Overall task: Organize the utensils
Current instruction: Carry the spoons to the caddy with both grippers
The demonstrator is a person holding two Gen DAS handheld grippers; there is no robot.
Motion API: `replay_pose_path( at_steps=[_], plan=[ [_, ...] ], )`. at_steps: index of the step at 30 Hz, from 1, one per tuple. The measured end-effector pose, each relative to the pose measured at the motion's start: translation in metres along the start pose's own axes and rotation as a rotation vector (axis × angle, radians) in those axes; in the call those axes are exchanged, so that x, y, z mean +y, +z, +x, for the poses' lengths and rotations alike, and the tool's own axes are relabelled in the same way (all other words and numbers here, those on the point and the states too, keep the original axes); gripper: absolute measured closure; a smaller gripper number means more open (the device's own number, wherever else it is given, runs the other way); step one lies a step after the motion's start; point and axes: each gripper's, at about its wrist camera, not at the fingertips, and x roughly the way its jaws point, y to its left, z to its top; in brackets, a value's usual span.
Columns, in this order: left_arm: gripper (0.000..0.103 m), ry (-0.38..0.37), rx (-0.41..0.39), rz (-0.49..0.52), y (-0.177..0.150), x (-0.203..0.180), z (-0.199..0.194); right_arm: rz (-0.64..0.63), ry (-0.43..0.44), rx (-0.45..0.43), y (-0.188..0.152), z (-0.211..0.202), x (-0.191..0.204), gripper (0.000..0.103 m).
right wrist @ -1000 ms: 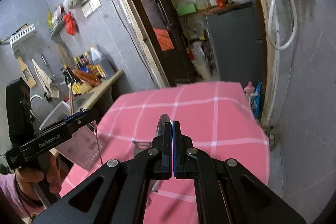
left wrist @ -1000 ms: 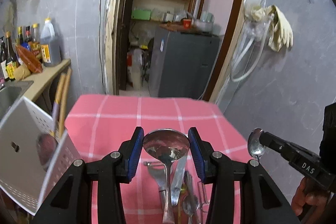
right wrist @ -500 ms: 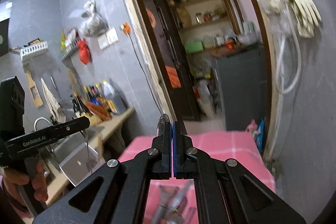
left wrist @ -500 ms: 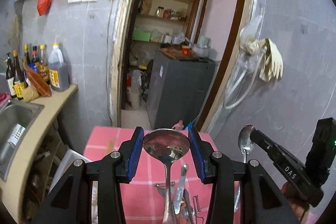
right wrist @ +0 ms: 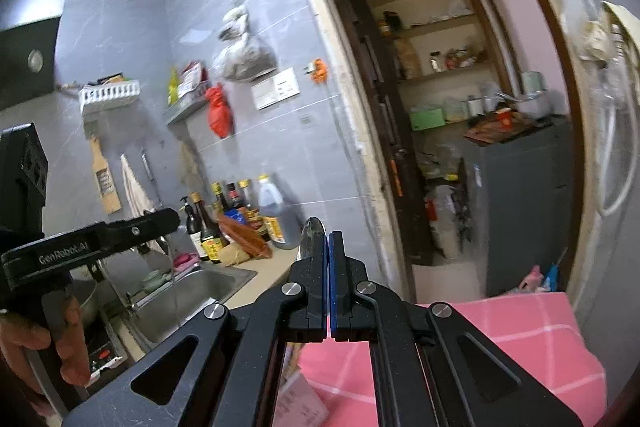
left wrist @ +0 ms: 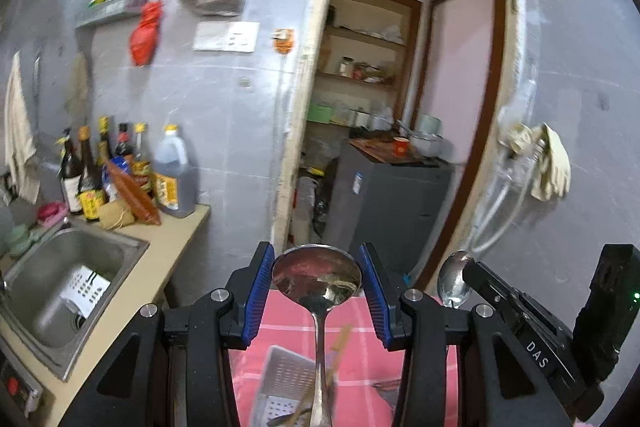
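My left gripper is shut on the bowl of a steel ladle, its blue pads pressing both sides while the handle hangs straight down. From the right wrist view, the left gripper shows at the left, with a hand on its grip. My right gripper is shut on a steel spoon whose bowl sticks out edge-on past the pads. In the left wrist view the right gripper holds that spoon upright. Both grippers are raised above the pink checked table.
A white perforated utensil basket with chopsticks lies on the table below the ladle. A steel sink and a counter with sauce bottles stand to the left. An open doorway with a grey fridge is ahead.
Both grippers have risen with the ladle and the spoon still gripped. The table has dropped low in both views, and the sink and counter have come into sight.
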Motion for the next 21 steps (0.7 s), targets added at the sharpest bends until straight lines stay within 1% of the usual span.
replay_pose_path(
  at_steps=[3,5,10,14,18,21],
  plan=[
    [0.062,0.016,-0.012,-0.048,-0.014,0.021,0.007,-0.038,0.014,-0.012,-0.014,0.012,0.017,0.102],
    [0.062,0.028,-0.028,-0.063,-0.024,0.031,0.008,-0.057,0.016,-0.018,-0.025,0.017,0.026,0.102],
    [0.062,0.032,-0.036,-0.1,-0.045,0.047,0.018,-0.117,-0.008,-0.022,-0.049,0.026,0.044,0.102],
    [0.062,0.019,-0.044,-0.132,-0.057,0.056,0.023,-0.191,-0.069,-0.028,-0.067,0.03,0.056,0.102],
    [0.061,0.011,-0.026,-0.145,-0.069,0.061,0.028,-0.233,-0.082,-0.022,-0.075,0.031,0.061,0.102],
    [0.061,0.003,-0.016,-0.13,-0.075,0.059,0.03,-0.234,-0.072,-0.008,-0.08,0.03,0.061,0.102]
  ],
)
